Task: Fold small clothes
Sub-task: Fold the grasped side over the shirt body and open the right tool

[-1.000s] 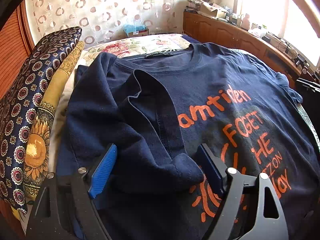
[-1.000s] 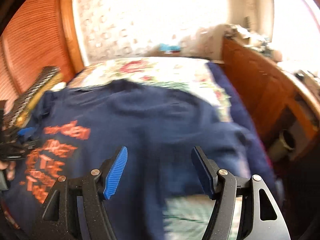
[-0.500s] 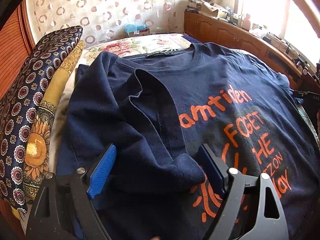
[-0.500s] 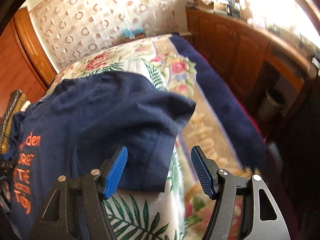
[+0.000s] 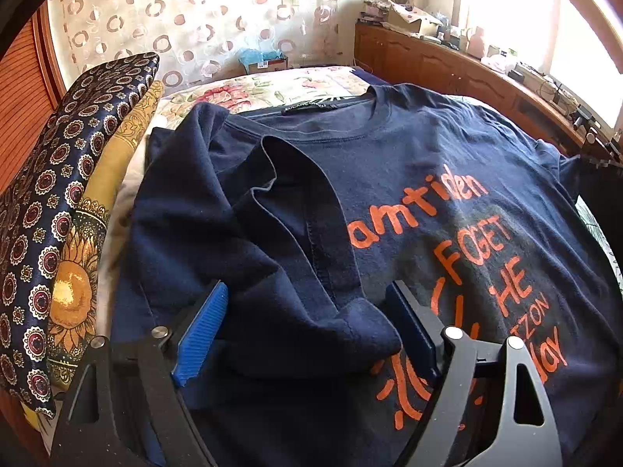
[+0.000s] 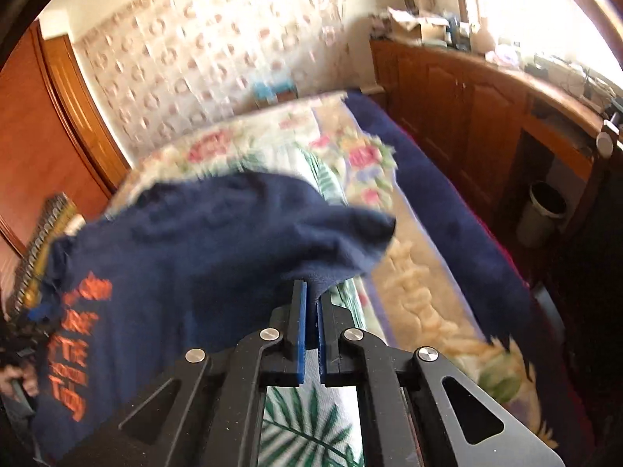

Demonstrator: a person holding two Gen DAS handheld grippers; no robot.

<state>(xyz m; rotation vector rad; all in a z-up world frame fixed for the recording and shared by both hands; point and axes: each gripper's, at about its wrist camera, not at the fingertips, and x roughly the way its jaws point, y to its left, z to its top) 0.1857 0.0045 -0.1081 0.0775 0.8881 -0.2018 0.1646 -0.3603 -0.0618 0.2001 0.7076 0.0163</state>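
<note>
One sleeve folded in, one more to go.

My dark blue cotton T-shirt with orange letters (image 5: 409,202) lies spread on the flowery bed (image 6: 280,136). My left gripper (image 5: 307,330) is wide apart over the folded sleeve. My right gripper (image 6: 309,311) pinches the other sleeve by the bed's right edge.
</note>
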